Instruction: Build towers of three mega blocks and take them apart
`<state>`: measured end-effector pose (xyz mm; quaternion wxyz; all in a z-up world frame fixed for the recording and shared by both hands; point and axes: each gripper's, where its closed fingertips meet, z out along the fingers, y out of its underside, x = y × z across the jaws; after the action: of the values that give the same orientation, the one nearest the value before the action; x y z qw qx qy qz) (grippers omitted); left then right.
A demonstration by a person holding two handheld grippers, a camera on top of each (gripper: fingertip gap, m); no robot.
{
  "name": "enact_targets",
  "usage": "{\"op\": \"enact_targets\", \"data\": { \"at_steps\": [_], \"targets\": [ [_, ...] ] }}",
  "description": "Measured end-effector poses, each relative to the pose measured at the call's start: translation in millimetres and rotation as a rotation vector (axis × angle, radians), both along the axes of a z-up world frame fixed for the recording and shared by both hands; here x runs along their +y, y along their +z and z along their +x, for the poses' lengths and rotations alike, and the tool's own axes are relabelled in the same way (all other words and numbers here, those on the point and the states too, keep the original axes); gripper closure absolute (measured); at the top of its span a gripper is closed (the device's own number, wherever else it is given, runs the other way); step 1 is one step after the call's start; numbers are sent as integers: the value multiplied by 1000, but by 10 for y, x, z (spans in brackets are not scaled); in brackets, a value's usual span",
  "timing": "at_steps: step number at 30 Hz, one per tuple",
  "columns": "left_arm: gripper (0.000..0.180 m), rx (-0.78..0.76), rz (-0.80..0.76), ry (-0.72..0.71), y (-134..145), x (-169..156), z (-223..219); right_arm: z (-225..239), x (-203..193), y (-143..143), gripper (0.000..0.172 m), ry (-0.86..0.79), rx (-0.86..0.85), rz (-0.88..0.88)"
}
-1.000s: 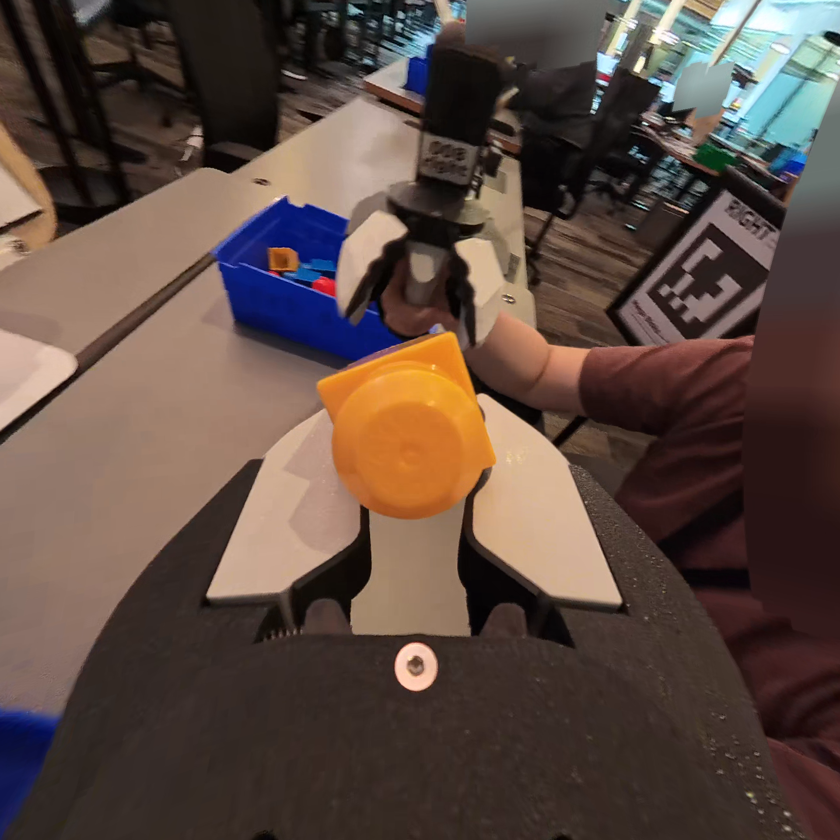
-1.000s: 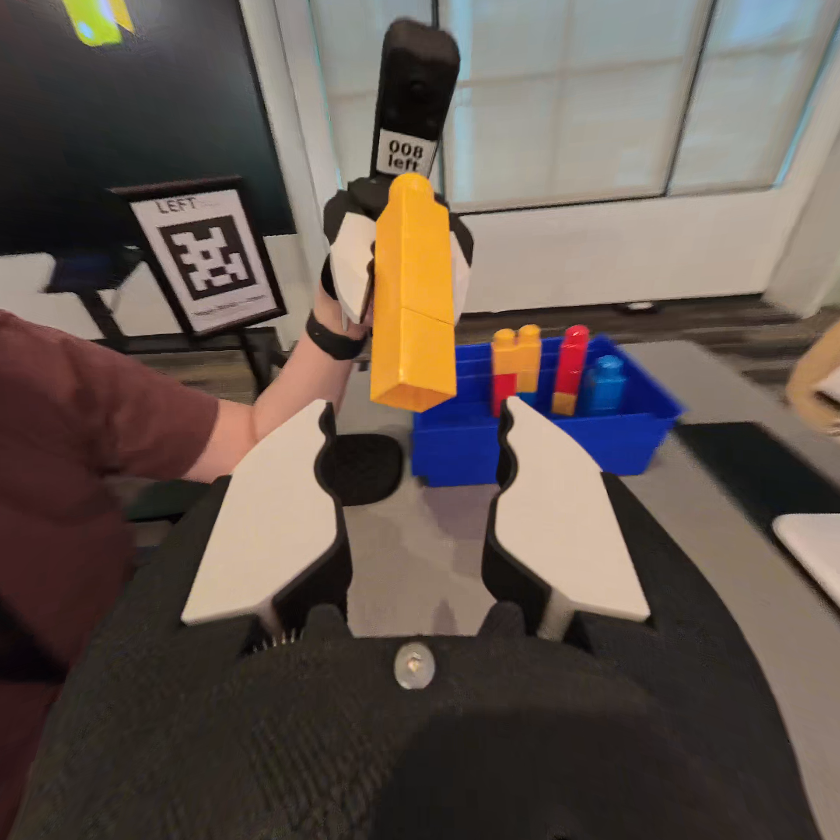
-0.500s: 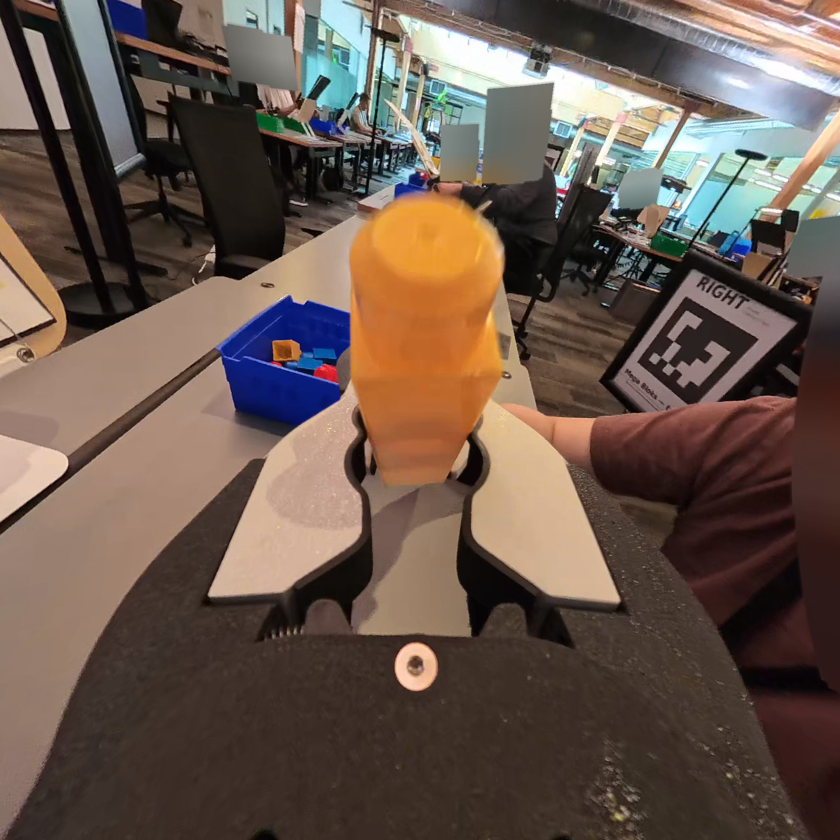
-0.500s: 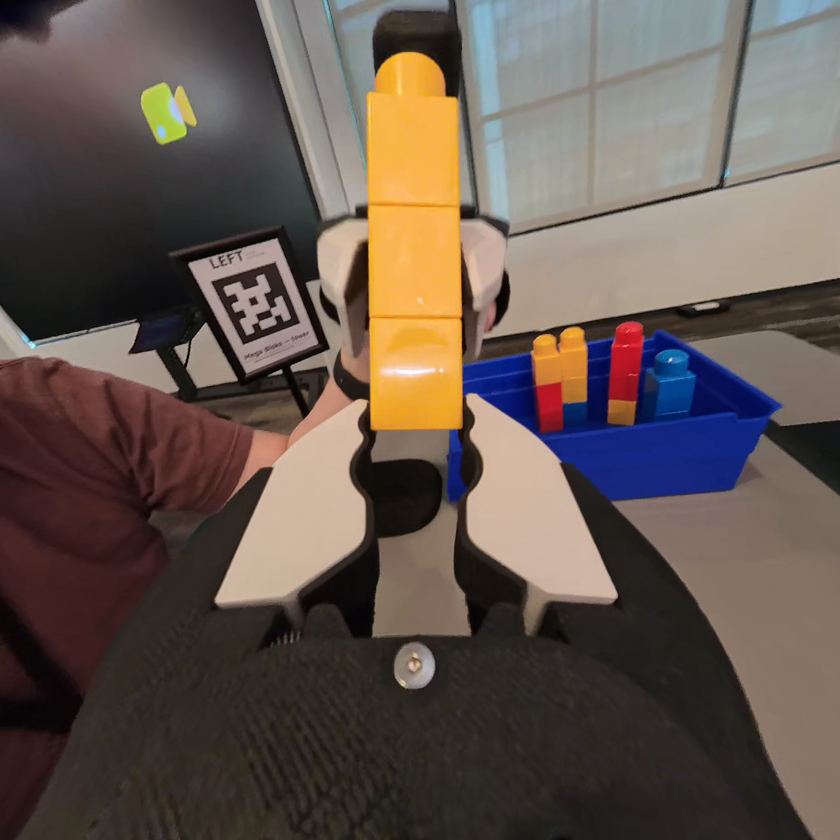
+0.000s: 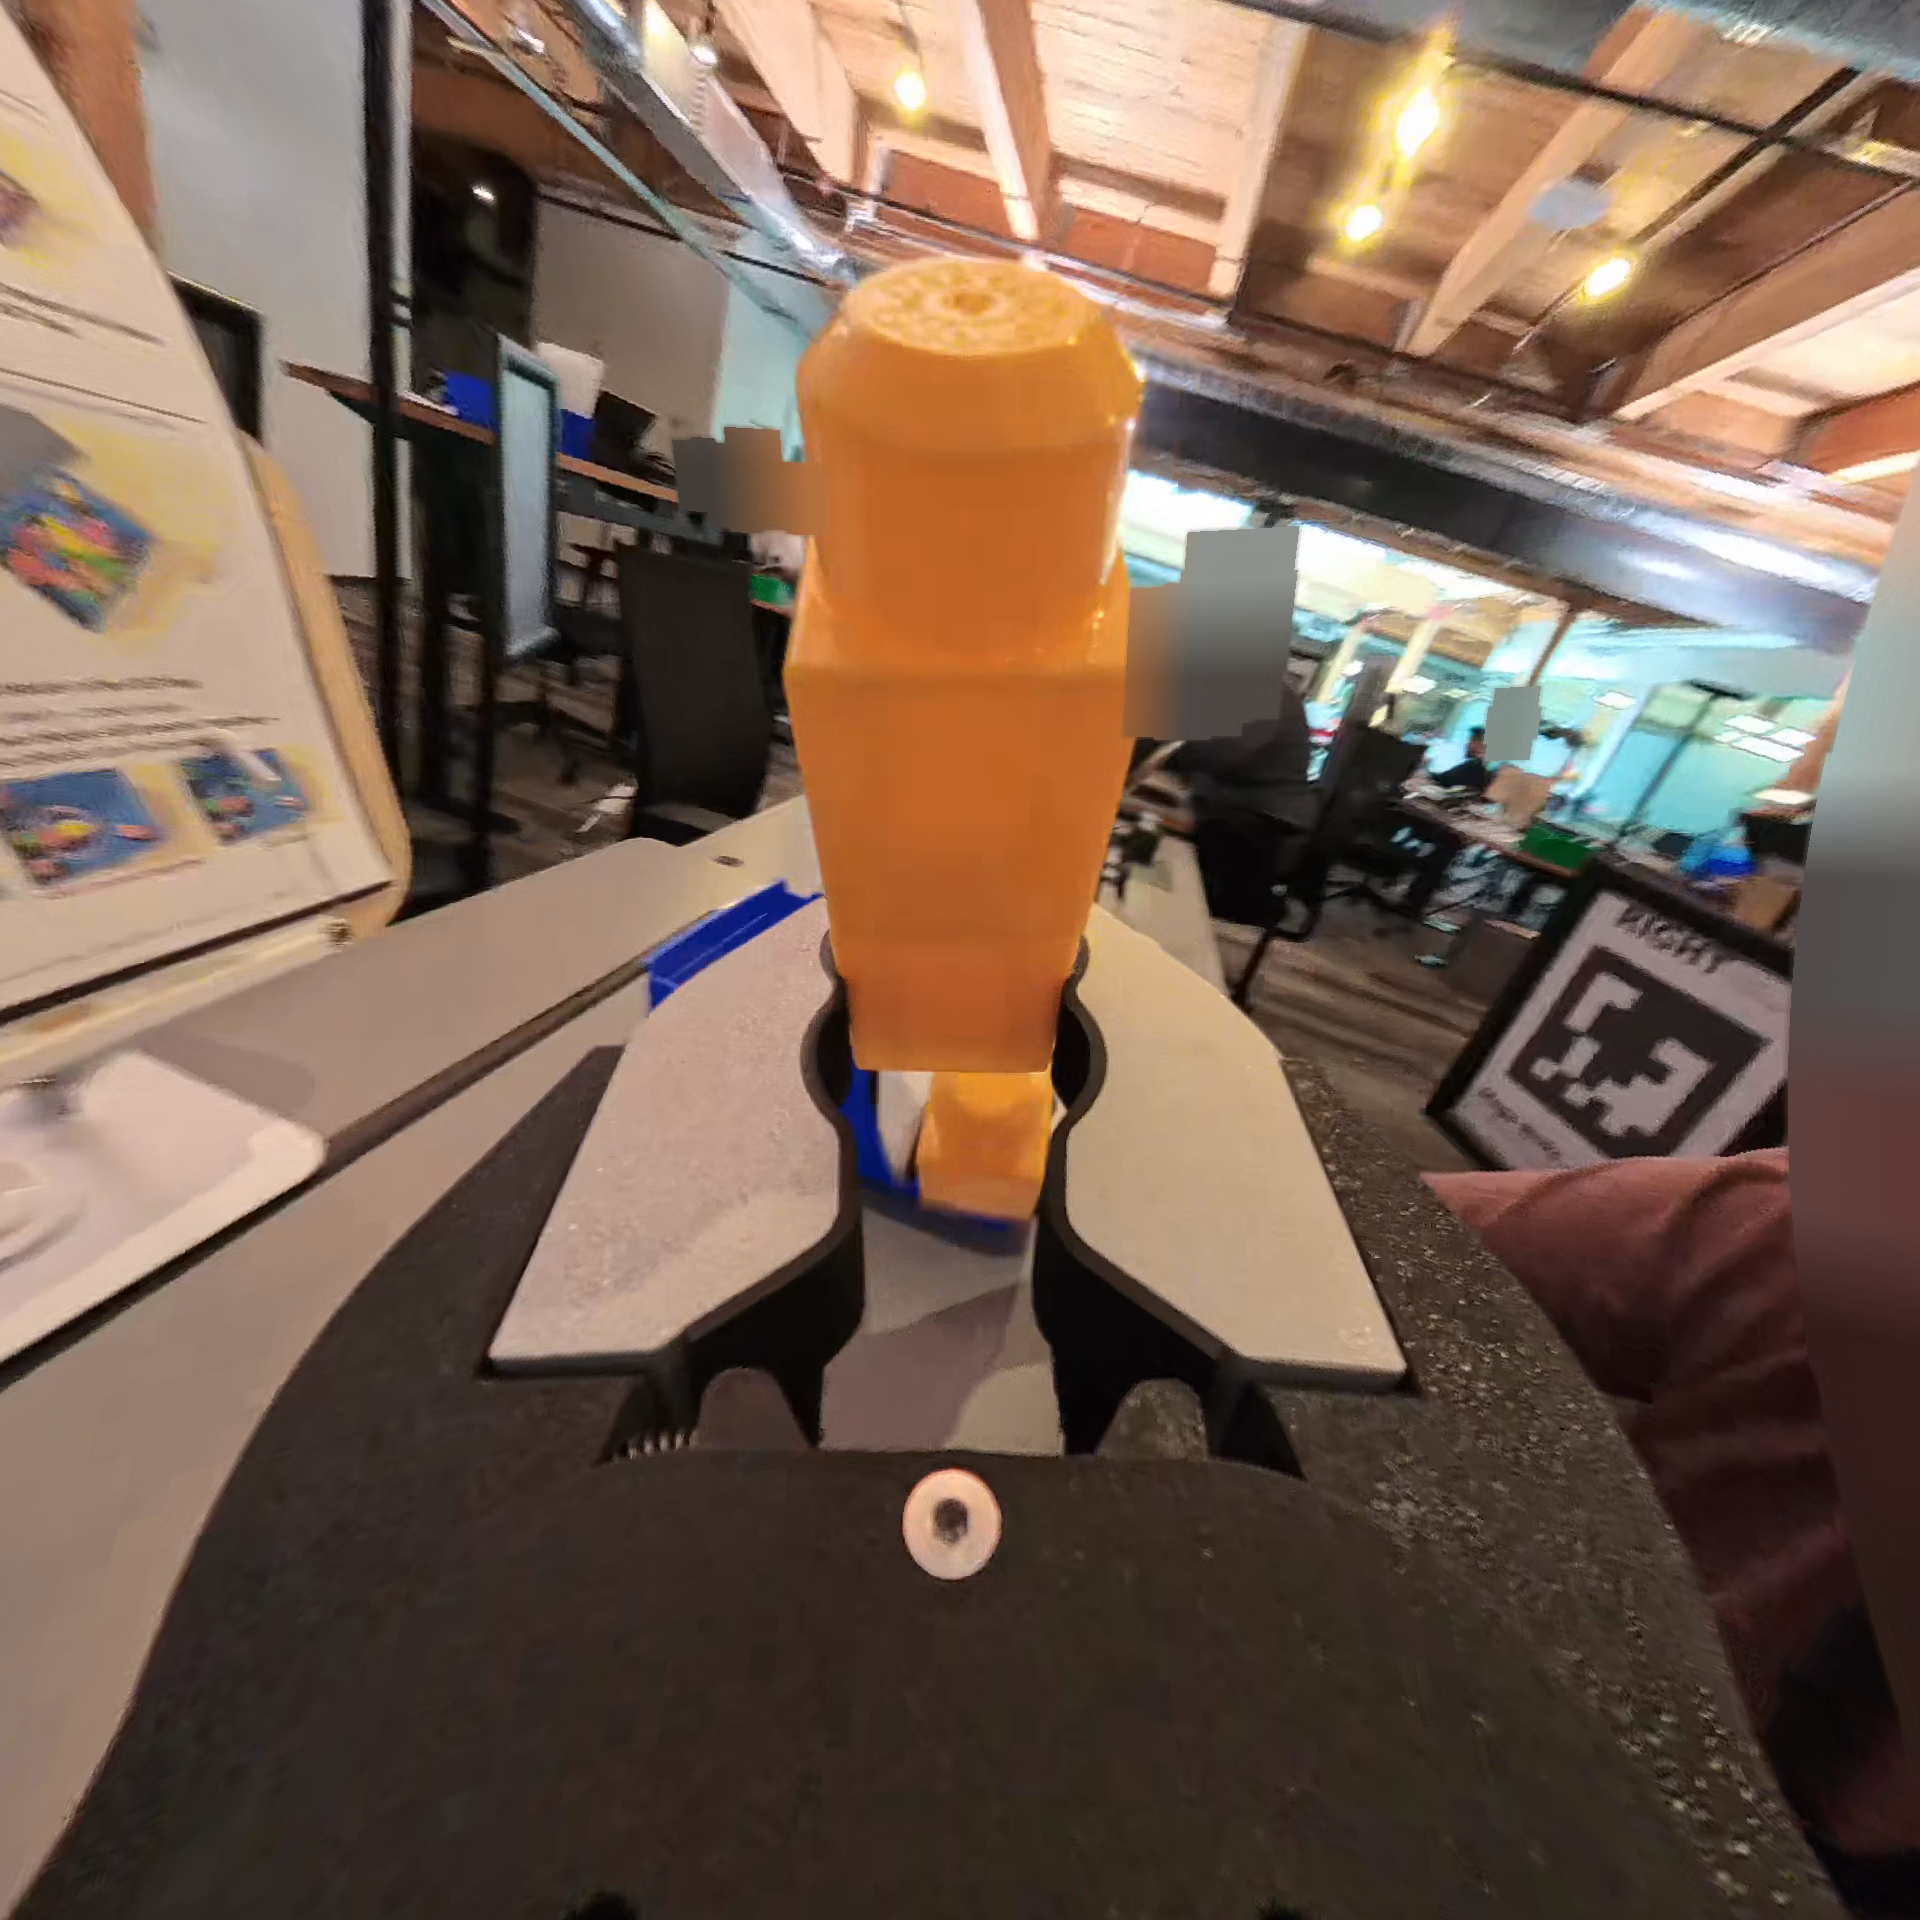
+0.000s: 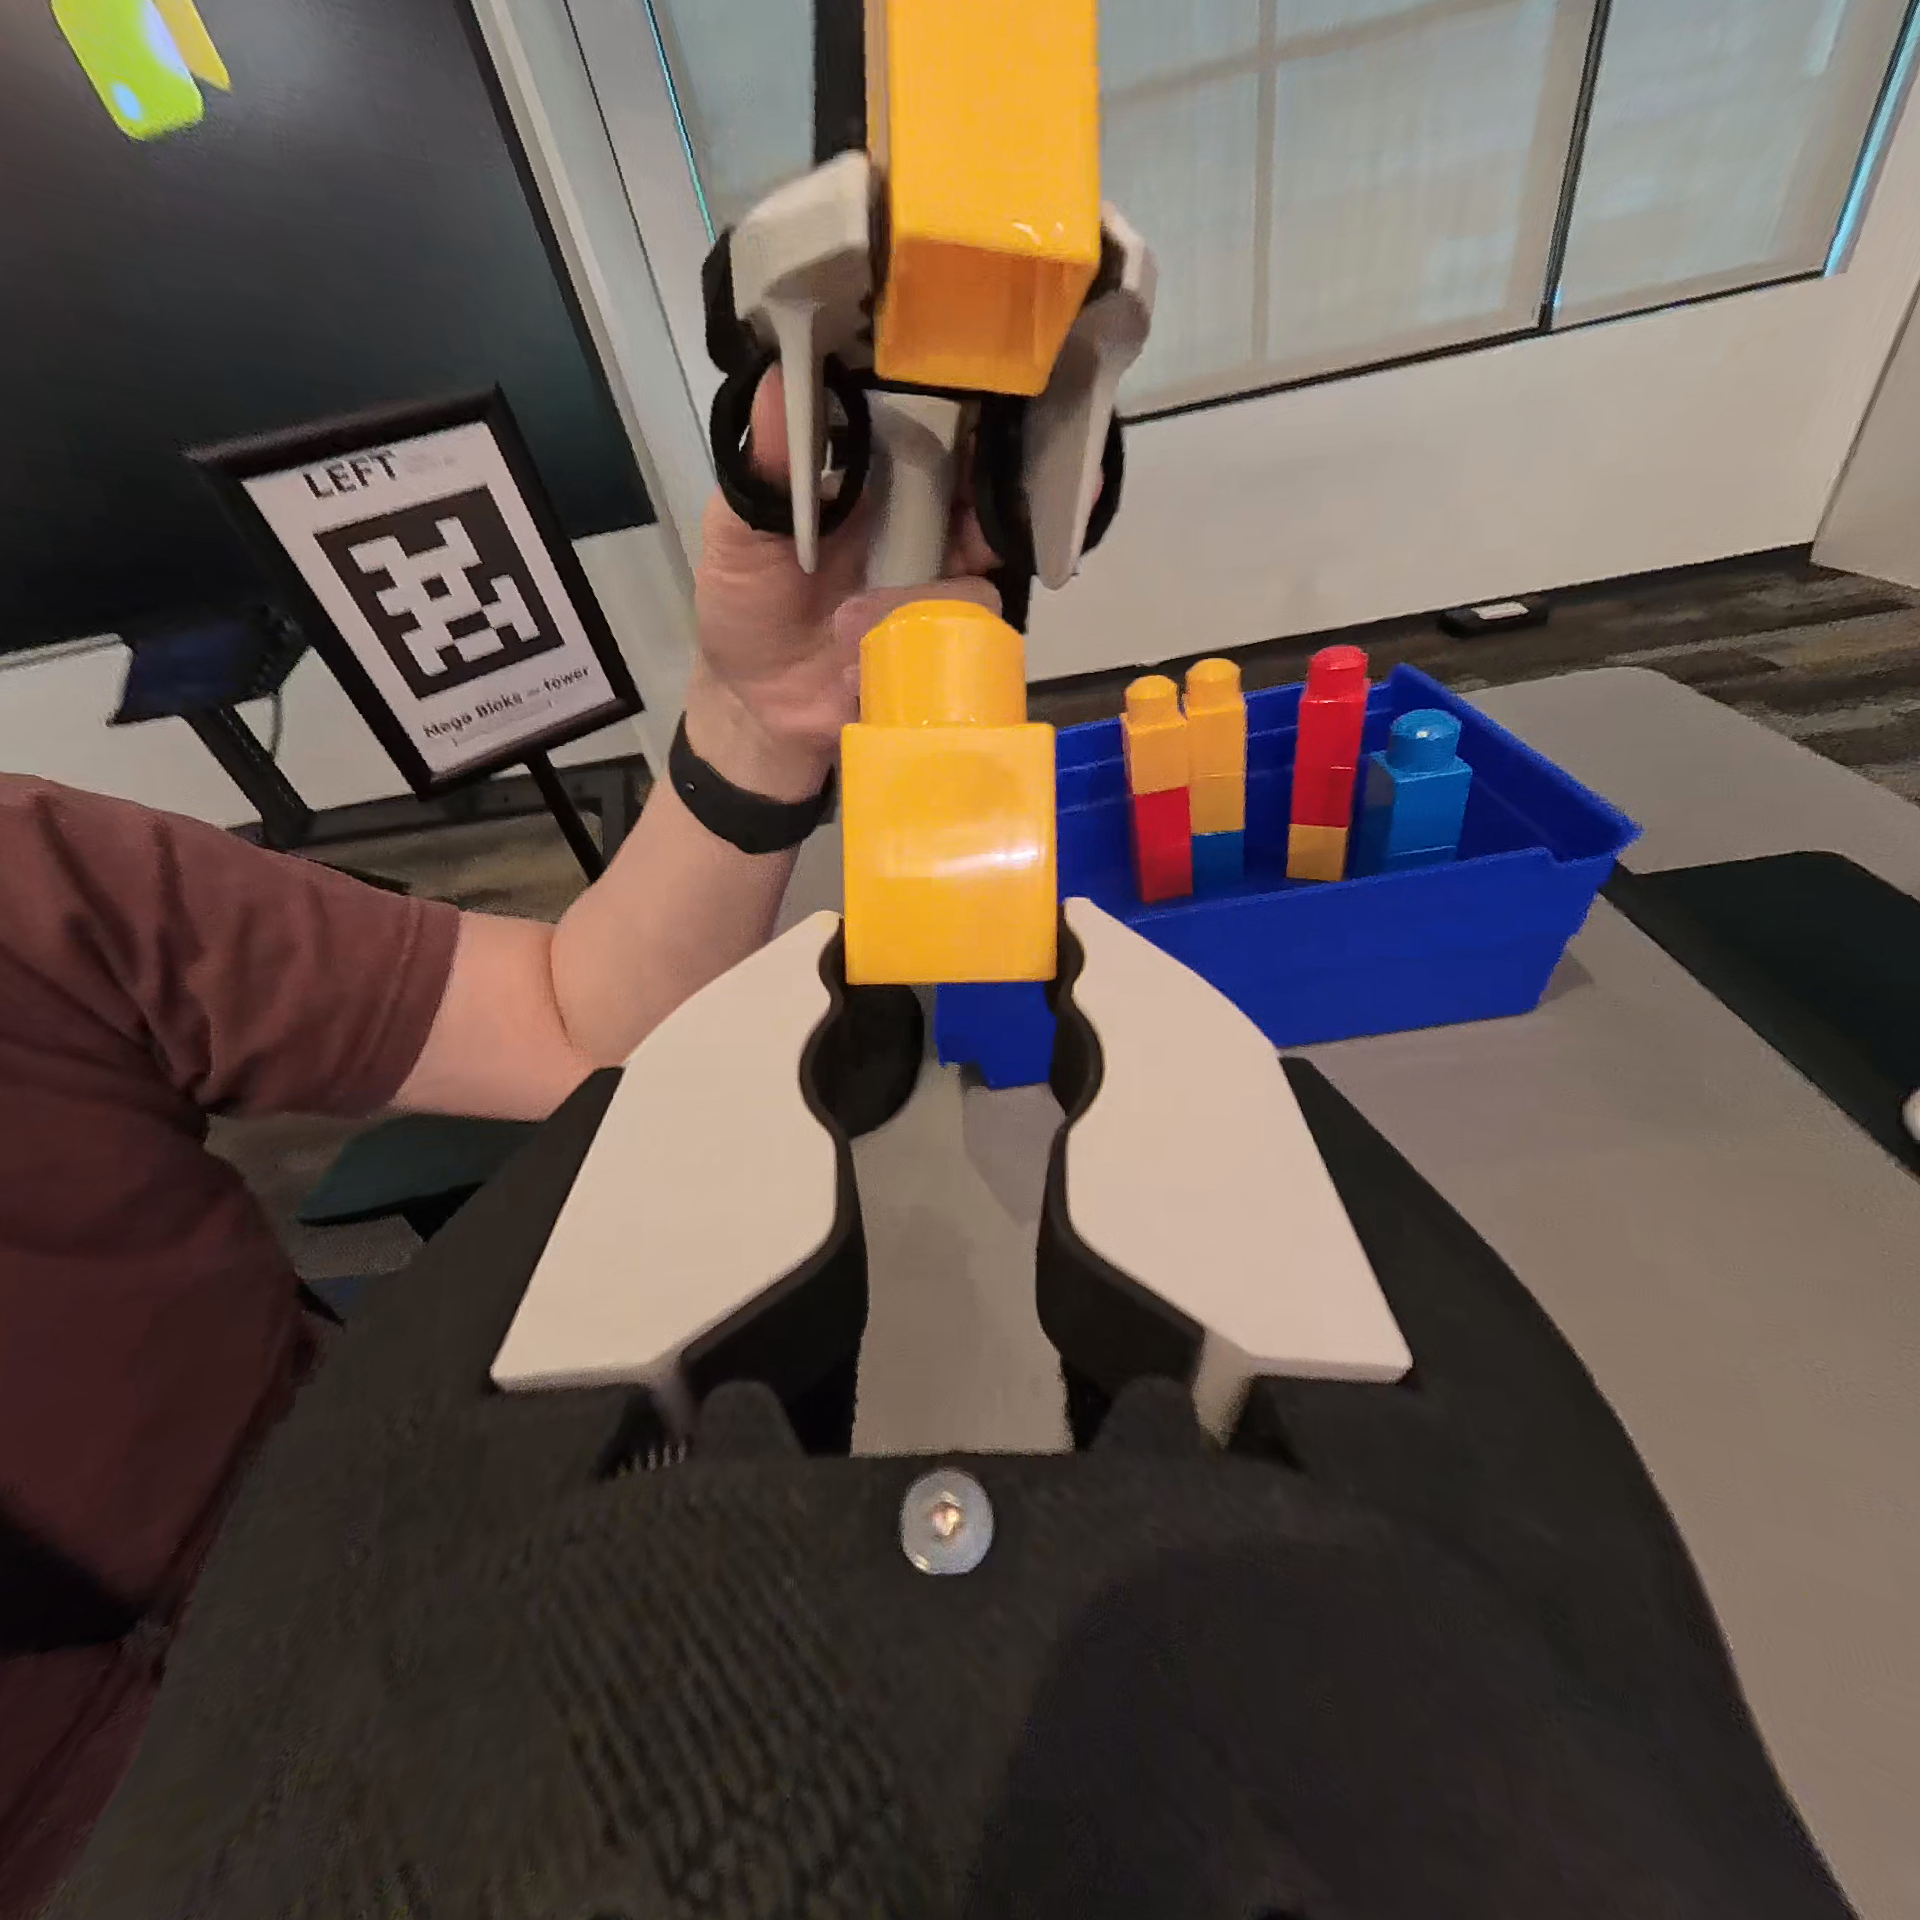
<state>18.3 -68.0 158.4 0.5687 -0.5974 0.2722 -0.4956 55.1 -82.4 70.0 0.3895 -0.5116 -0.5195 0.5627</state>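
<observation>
1. Right claw (image 6: 951, 940): my two pale fingers (image 6: 727, 1122) stand narrowly apart and press the flanks of a single yellow block (image 6: 948, 831), stud upward, held clear of the table (image 6: 1558, 1299).
2. Left claw (image 5: 951, 1003): closed to about the same narrow width on a yellow stack (image 5: 956, 707), gripped at its lower end with the stud on top. From the right wrist view the stack's hollow underside (image 6: 982, 312) faces the camera, and this claw (image 6: 977, 301) sits high, above the single block and apart from it.
3. Left hand (image 6: 790, 634): wrapped round the left claw's handle, a black band at the wrist, dark red sleeve behind.
4. Blue bin (image 6: 1403, 956): on the table just beyond my right fingers; it holds upright towers, namely a yellow-over-red one (image 6: 1158, 790), a yellow-over-blue one (image 6: 1216, 769), a red one on a yellow base (image 6: 1325, 769) and an all-blue one (image 6: 1418, 790).
5. Second blue bin (image 5: 727, 935): only a rim shows past the left claw's fingers.
6. Framed marker signs: one on a stand at left in the right wrist view (image 6: 436, 582), another at right in the left wrist view (image 5: 1631, 1049).
</observation>
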Motion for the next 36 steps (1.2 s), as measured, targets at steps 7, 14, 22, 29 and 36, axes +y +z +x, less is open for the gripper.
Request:
{"op": "enact_targets", "data": {
  "at_steps": [7, 14, 22, 29, 36],
  "targets": [
    [145, 154, -7, -75, -141, -161, 238, 2073, 1292, -517, 135, -645, -672, 51],
    [145, 297, -69, -140, -469, -146, 519, 3111, 1951, -1640, 134, -896, -1050, -165],
    [145, 499, -168, -183, -996, -88, 813, 2362, 1959, -915, 119, -847, -699, -1],
    [145, 608, -222, -240, -1332, -122, 1045, 554, 208, 300, 106, -68, -55, 47],
    [145, 604, -244, -304, -1351, -224, 1095, 352, 85, 128, 135, 9, -109, -34]
  ]
}}
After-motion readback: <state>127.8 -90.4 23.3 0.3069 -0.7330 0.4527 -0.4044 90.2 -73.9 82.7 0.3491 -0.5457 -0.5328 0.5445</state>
